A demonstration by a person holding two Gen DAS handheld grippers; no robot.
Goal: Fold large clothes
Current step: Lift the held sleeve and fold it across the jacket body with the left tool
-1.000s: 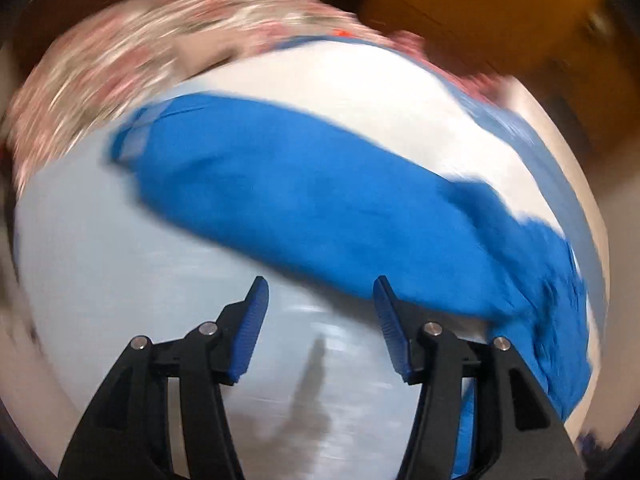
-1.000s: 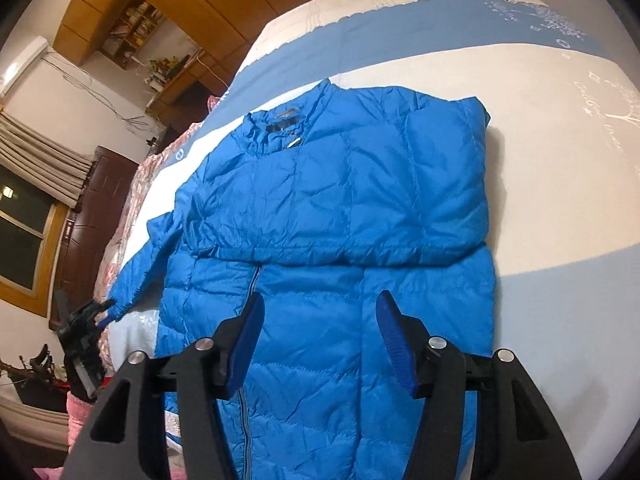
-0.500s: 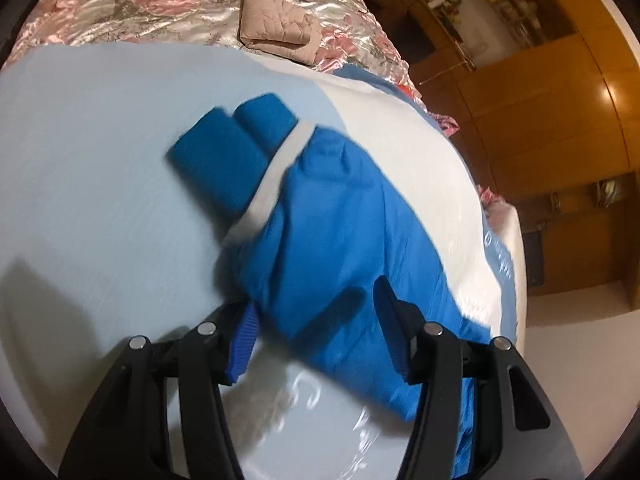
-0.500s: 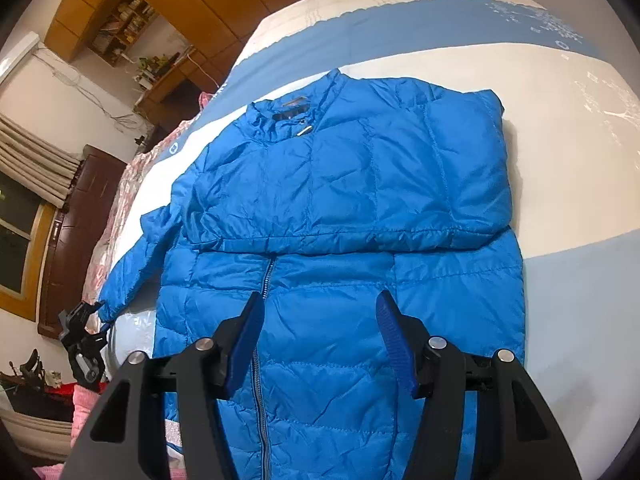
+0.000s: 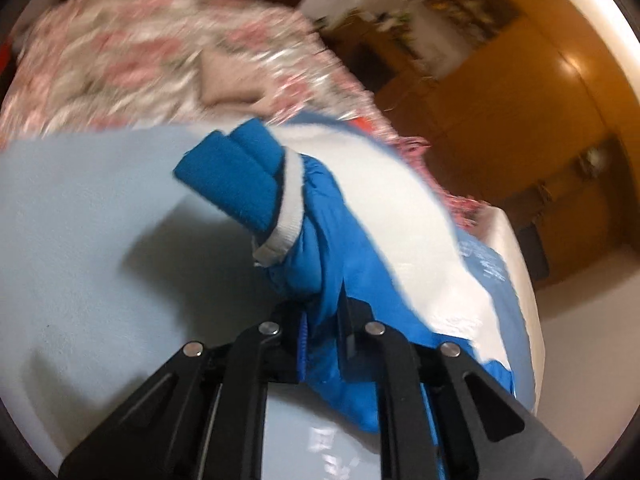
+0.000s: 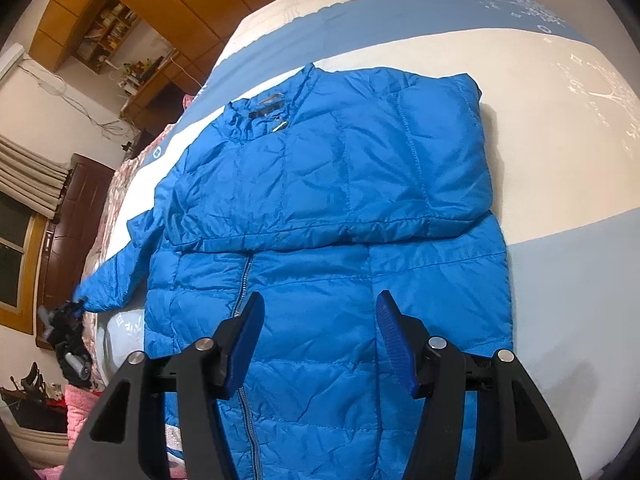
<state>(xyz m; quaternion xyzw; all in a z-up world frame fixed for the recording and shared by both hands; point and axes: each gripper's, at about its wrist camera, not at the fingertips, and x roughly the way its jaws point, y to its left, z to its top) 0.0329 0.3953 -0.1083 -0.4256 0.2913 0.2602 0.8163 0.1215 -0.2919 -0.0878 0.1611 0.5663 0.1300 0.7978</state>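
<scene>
A: Left wrist view, nearest first: left tongs (image 5: 320,320) clamped hard on the blue sleeve (image 5: 316,232), fabric bunched between the pads just behind the cuff (image 5: 236,188). Knit cuff and its pale band stick out past the tips, lifted off the bed (image 5: 80,260). Frame is blurred.

B: Noted. And the right side?

A: Right wrist view: right tongs (image 6: 320,332) about half open, nothing between the pads, hovering over the lower front of the blue down jacket (image 6: 320,208) beside the zip (image 6: 244,292). Jacket lies flat on the bed, front up, collar (image 6: 268,108) at the far end. One sleeve is already laid across the chest. The other trails off the far left edge, where the left tongs (image 6: 66,320) hold it.

B: Judgement on the step?

A: Fold the second sleeve inward. Advice: carry the cuff up and over in an arc, not a drag, so the slick shell does not slide the body sideways. Lay it across the chest parallel to the first sleeve, the crease at the shoulder seam. Right tongs could press the hem down as an anchor. Release only once the sleeve rests flat; down padding springs back.

B: Any writing?

A: Dark label strip inside the collar, too small to read. White printed motifs on the far bedsheet (image 6: 560,52), possibly lettering, not legible. Beyond: floral quilt (image 5: 140,56), wooden wardrobes (image 5: 540,80).
</scene>
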